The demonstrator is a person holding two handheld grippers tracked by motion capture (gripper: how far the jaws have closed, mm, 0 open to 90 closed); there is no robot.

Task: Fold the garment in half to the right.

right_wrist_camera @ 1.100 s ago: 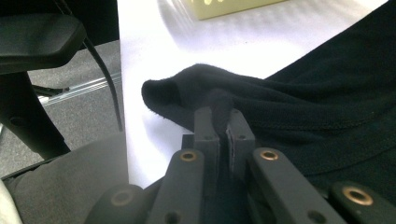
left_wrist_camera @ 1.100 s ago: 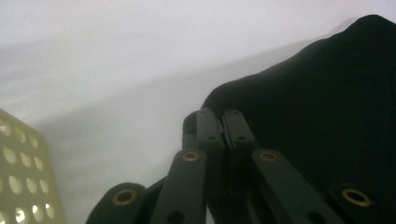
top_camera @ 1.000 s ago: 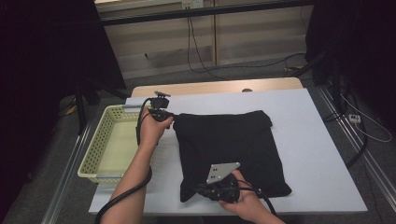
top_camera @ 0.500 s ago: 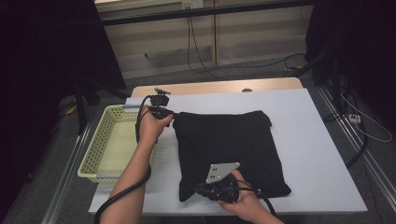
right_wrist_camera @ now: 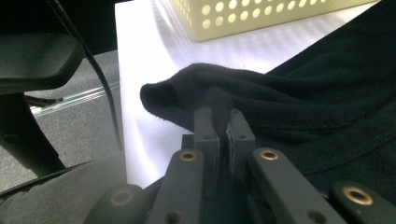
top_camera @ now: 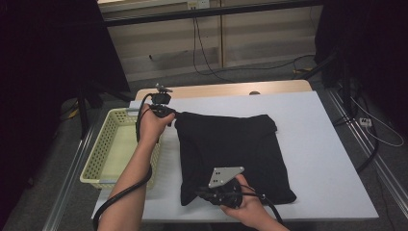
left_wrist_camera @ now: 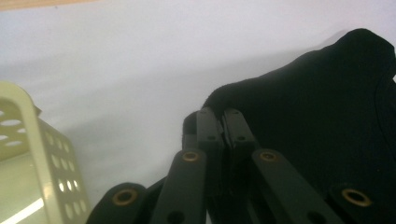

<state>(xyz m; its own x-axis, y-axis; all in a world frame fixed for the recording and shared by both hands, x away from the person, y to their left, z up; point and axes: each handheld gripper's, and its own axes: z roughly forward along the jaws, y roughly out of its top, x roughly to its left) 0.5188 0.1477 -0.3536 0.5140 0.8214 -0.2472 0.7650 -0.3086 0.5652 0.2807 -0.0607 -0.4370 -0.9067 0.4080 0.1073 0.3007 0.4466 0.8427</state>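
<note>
**On the white surface, both claws grip the black cloth's left edge**

At the surface's (top_camera: pixel 327 159) middle lies the black cloth (top_camera: pixel 231 154), roughly squared. The left claw (top_camera: pixel 174 115) is clamped on its corner at 11 o'clock; the right claw (top_camera: pixel 202 195) pinches the corner at 7 o'clock. This looks like a fold starting: next, lift both corners evenly toward 3 o'clock. A yellow basket (top_camera: pixel 103 154) sits at 9 o'clock.

Black folded garment (top_camera: pixel 233 156) lies flat on the white table (top_camera: pixel 327 144), two corners pinched.
</note>
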